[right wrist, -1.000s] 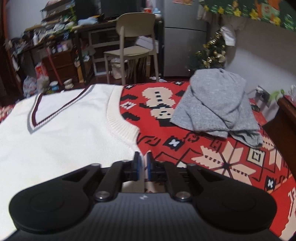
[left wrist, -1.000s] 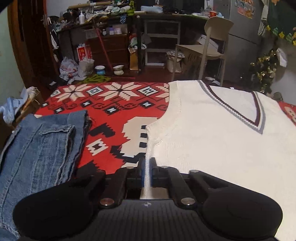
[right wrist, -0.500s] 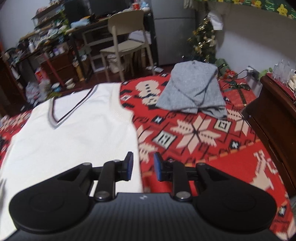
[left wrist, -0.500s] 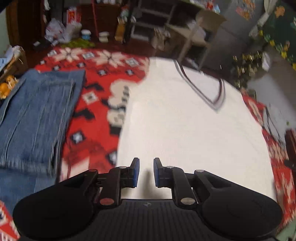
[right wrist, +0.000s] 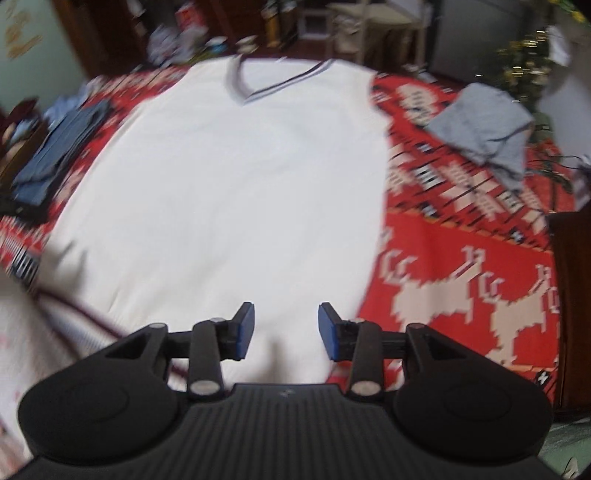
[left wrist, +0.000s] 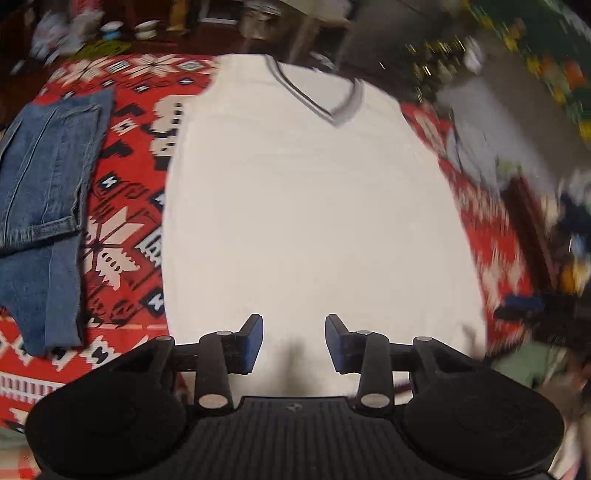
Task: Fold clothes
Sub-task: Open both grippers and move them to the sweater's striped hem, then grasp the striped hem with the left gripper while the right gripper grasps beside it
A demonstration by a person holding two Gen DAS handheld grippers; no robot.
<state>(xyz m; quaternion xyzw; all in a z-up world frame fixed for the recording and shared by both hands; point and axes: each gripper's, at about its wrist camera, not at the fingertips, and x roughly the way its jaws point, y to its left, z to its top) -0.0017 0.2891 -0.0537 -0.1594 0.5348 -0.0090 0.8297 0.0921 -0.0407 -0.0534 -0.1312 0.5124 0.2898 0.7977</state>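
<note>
Left wrist view: your left gripper hangs over the near hem of the white vest spread flat on the red patterned blanket, jaws opening, holding nothing; folded jeans lie left. Right wrist view: your right gripper likewise opening, empty, above the vest; a grey sweater lies far right.

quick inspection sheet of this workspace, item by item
surface: red patterned blanket, mostly covered by clothes
job's things: white v-neck vest spread flat, neckline at the far end; folded jeans on its left; grey sweater bunched on its right
clutter: nothing seen on the blanket
grippers: left gripper and right gripper above the vest's near end, jaws opening, nothing between the fingers
cables: dark cable past the sweater
surroundings: cluttered room, blurred; chair
</note>
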